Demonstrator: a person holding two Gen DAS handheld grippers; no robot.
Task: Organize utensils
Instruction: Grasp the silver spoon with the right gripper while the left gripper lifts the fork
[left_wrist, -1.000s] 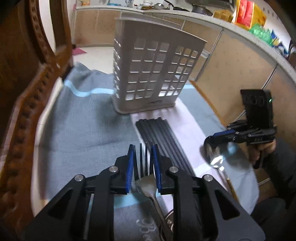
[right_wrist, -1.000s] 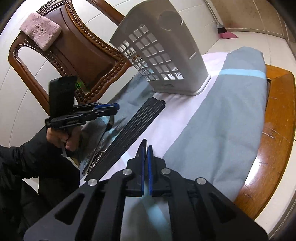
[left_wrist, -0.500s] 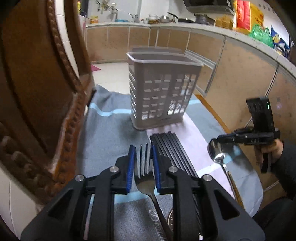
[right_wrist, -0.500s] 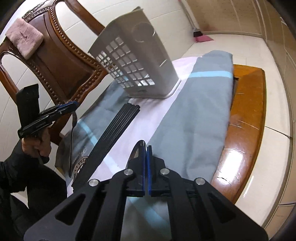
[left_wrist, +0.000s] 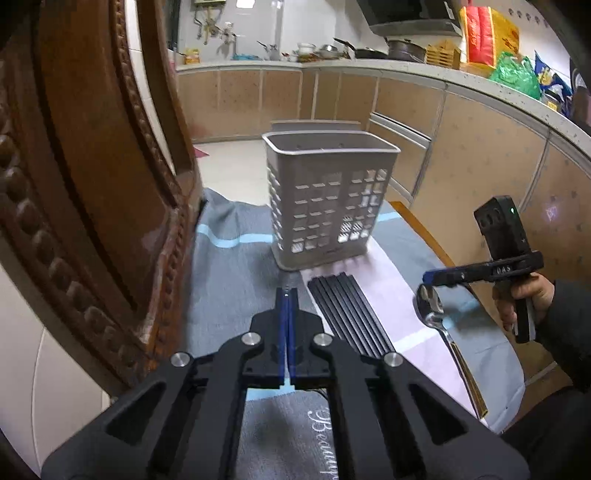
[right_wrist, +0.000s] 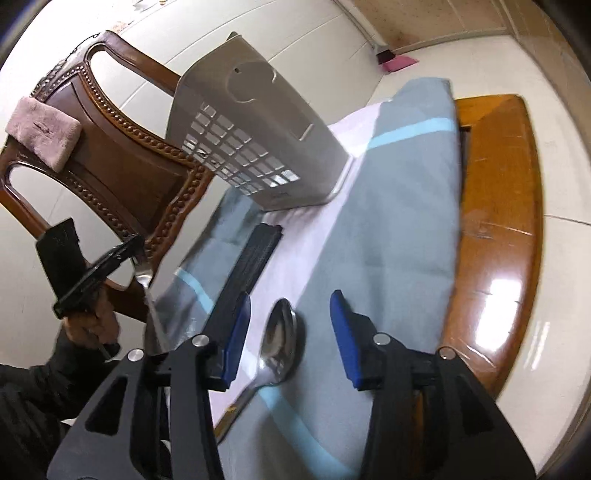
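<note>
A grey slotted utensil basket (left_wrist: 330, 199) stands upright on the cloth-covered table; it also shows in the right wrist view (right_wrist: 258, 136). My left gripper (left_wrist: 287, 295) is shut on a metal fork (right_wrist: 142, 275), held on edge and lifted off the table, tines just past the pads. A row of black chopsticks (left_wrist: 351, 314) lies in front of the basket. A metal spoon (right_wrist: 277, 339) lies on the cloth between the open jaws of my right gripper (right_wrist: 291, 332), which hovers low over its bowl. The spoon also shows in the left wrist view (left_wrist: 434, 314).
A carved wooden chair back (left_wrist: 92, 184) stands close on the left of the left gripper. The table's wooden edge (right_wrist: 498, 221) shows past the grey cloth (right_wrist: 388, 240). Kitchen cabinets (left_wrist: 461, 140) run behind.
My left gripper closed on the fork and lifted it, turning it on edge. My right gripper went from shut to open and moved down over the spoon.
</note>
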